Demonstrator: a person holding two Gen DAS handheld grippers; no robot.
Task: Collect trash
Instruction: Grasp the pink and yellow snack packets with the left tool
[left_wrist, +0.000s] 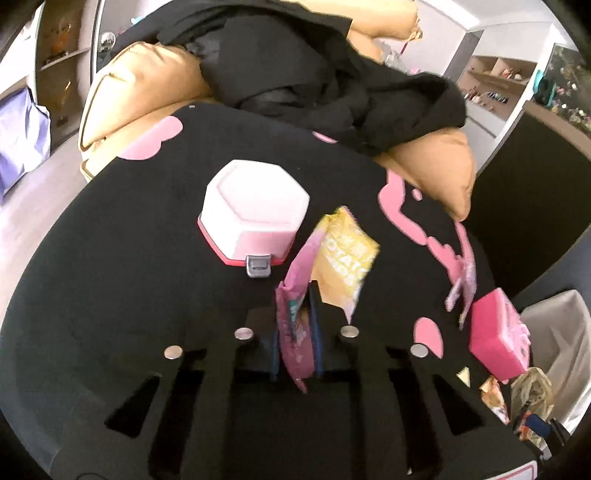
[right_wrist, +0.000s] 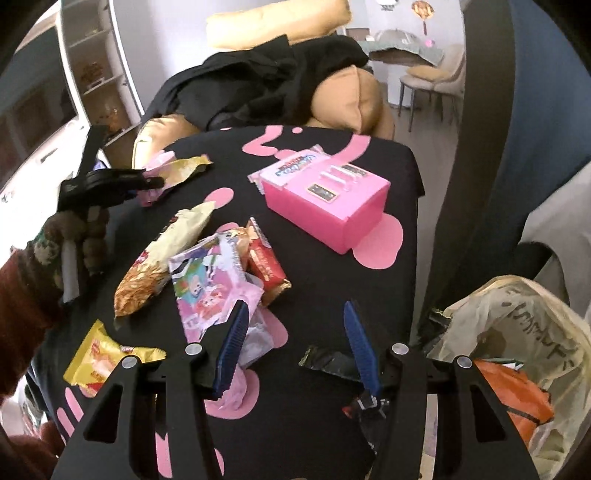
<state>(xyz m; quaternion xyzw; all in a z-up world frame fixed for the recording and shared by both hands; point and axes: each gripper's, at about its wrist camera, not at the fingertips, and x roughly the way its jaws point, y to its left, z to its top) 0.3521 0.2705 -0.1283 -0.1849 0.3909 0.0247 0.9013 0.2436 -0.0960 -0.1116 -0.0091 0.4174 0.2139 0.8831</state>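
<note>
Since it is thin crinkly foil, pink wrapper (left_wrist: 293, 317): light, limp, slippery; pinched at its edge above the black cloth (left_wrist: 110, 277).
Left gripper (left_wrist: 297, 332): clamped on that wrapper.
Right gripper (right_wrist: 295, 339): jaws apart, empty, over the wrapper pile (right_wrist: 207, 280).
Trash bag (right_wrist: 517, 332): at the table's right.

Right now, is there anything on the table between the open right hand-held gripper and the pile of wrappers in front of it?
Nothing visible does. The right hand-held gripper is open, and the pink wrapper of the pile already lies at its left finger.
</note>
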